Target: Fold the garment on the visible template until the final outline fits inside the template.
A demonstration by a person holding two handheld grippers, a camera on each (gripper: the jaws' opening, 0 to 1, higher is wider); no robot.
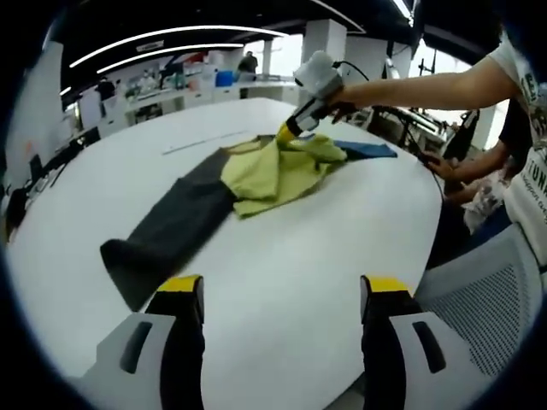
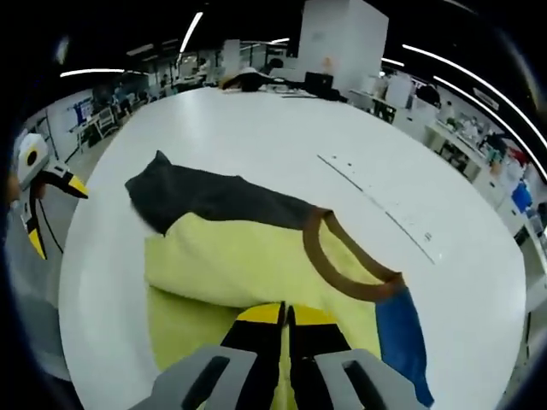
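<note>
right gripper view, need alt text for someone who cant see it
The right gripper, jaws closed, pinches the near edge of a yellow-green shirt with a brown collar, a dark grey sleeve and a blue sleeve, partly folded on a round white table. The left gripper, yellow-tipped, sits open at the table's left edge.

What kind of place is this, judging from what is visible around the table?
Probably an open-plan office or lab: a large white table with the garment on it, benches and desks behind, long ceiling strip lights, and a mesh office chair.
</note>
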